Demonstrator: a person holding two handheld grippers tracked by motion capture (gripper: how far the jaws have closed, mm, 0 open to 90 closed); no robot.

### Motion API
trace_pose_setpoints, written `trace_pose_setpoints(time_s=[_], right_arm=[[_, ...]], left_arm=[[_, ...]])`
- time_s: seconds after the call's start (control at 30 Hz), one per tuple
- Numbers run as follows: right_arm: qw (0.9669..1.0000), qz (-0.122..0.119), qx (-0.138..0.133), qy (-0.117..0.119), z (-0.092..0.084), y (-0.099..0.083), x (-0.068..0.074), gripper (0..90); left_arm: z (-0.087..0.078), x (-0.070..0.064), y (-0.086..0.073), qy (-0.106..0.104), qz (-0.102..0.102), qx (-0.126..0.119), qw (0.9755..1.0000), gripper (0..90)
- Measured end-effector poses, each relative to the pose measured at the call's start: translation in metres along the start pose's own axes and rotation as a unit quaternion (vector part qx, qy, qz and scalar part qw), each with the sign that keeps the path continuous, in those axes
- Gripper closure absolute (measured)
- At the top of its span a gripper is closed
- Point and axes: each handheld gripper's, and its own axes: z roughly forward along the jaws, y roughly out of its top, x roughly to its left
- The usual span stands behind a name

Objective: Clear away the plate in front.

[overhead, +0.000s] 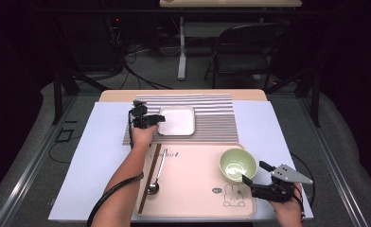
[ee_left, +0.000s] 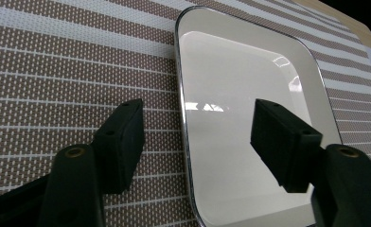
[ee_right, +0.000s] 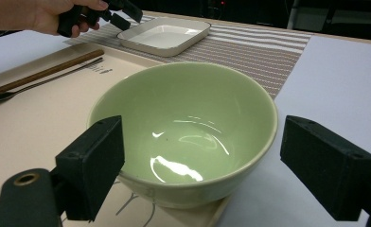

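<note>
Right tongs [overhead: 252, 181] nearest, at the counter's near right corner: jaws wide open, holding nothing. They sit at the near side of the green bowl [overhead: 238, 163], one pad either side of it in the right gripper view, neither touching. The bowl stands upright and empty on the right end of the beige tray [overhead: 198, 189], near the tray's right edge.

Tray print: a rabbit drawing [overhead: 232, 196] just in front of the bowl, with a small dark mark beside it, too small to read. Near the tray's far edge there's a line of script [overhead: 167, 154], also illegible.

Left part of the tray: metal spoon [overhead: 155, 177] and brown chopsticks [overhead: 148, 177] lying side by side, running near to far.

Farther back, the striped placemat [overhead: 212, 118] carries the white square dish [overhead: 176, 120], flat and empty. Left tongs [overhead: 161, 118] are at the dish's left rim: jaws part open, straddling the rim, one pad over the mat, one over the dish's inside. Pads are clear of the rim, nothing gripped.

White sheet [overhead: 98, 156] covers the counter [overhead: 117, 94] under it all. A chair [overhead: 240, 47] stands beyond.
</note>
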Motion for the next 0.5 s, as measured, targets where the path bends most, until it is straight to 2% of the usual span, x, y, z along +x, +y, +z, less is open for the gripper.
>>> trace_pose_setpoints(time_s=[0.13,0.23,0.5], right_arm=[[1.0,0.001,0.0,-0.001,-0.0005,-0.0002,-0.0004,14.1],[1.0,0.0,0.0,-0.001,-0.0007,-0.0002,-0.0004,14.1],[1.0,0.002,0.001,-0.001,-0.0013,-0.0002,0.0,14.1]], left_arm=[[0.0005,-0.0003,-0.0014,-0.003,0.012,-0.003,0.9999,53.1],[0.0013,-0.0008,-0.0023,-0.006,0.015,-0.007,0.9998,61.4],[0.0037,0.0019,-0.0053,-0.001,0.013,-0.01,0.9999,73.9]])
